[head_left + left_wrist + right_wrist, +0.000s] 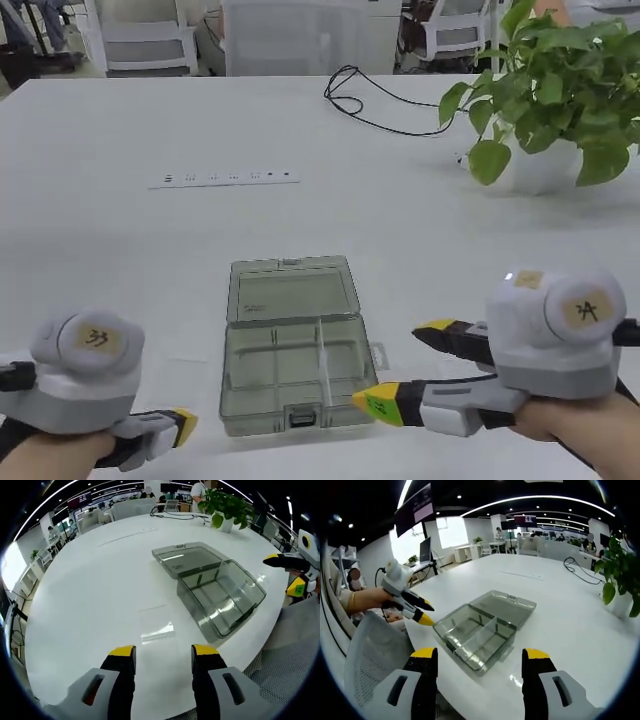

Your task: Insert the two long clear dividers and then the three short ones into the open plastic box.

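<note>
The open plastic box (262,400) lies near the table's front edge, its lid (292,290) flat behind it. A clear divider (322,362) stands upright inside the tray; other partitions in there are hard to tell apart. My right gripper (400,365) hovers open just right of the box, empty. My left gripper (185,425) is low at the front left, also apart from the box. The left gripper view shows its jaws (163,652) open over a flat clear divider (157,632) lying on the table. A small clear piece (378,355) rests by the box's right side.
A potted plant (550,90) stands at the back right, with a black cable (370,100) looping beside it. A white strip (225,178) lies mid-table. Chairs line the far side. The table's front edge runs right below both grippers.
</note>
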